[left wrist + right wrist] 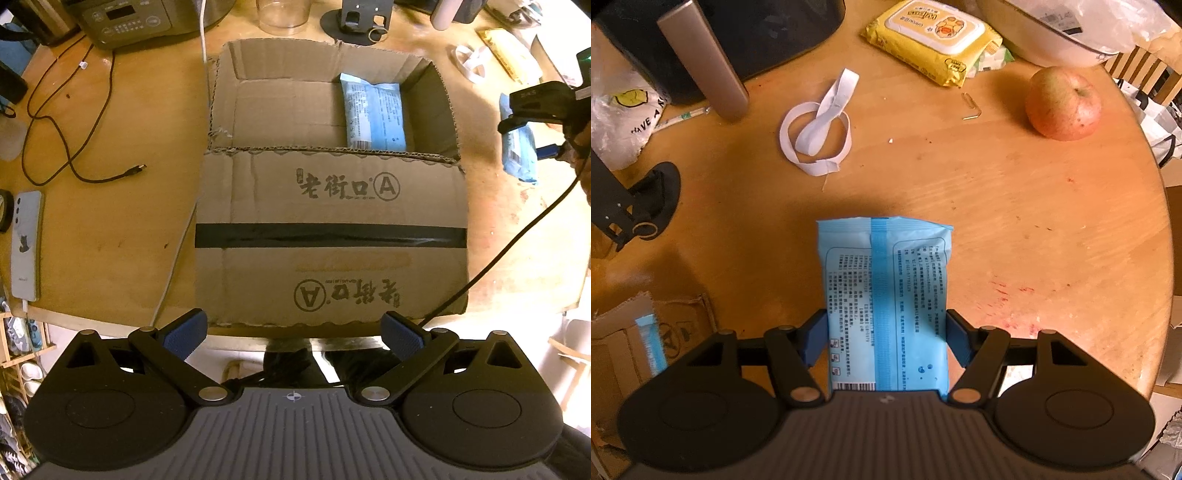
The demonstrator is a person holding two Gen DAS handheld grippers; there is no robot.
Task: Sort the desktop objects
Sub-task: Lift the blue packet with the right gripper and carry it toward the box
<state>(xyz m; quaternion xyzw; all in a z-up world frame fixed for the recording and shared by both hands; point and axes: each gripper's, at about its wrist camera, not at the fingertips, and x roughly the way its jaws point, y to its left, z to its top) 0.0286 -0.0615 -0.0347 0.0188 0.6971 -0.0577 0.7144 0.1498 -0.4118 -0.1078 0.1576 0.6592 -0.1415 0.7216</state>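
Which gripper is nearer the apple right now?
Right. The right gripper, jaws shut on a blue wipes pack, hangs over the table with the apple ahead to its right. The left gripper hovers open at the cardboard box, apple out of view.

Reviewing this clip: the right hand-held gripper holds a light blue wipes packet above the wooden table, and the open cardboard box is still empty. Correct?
Not quite. The right hand-held gripper does hold a light blue wipes packet, but the open cardboard box is not empty: the left wrist view shows another light blue packet already lying inside it.
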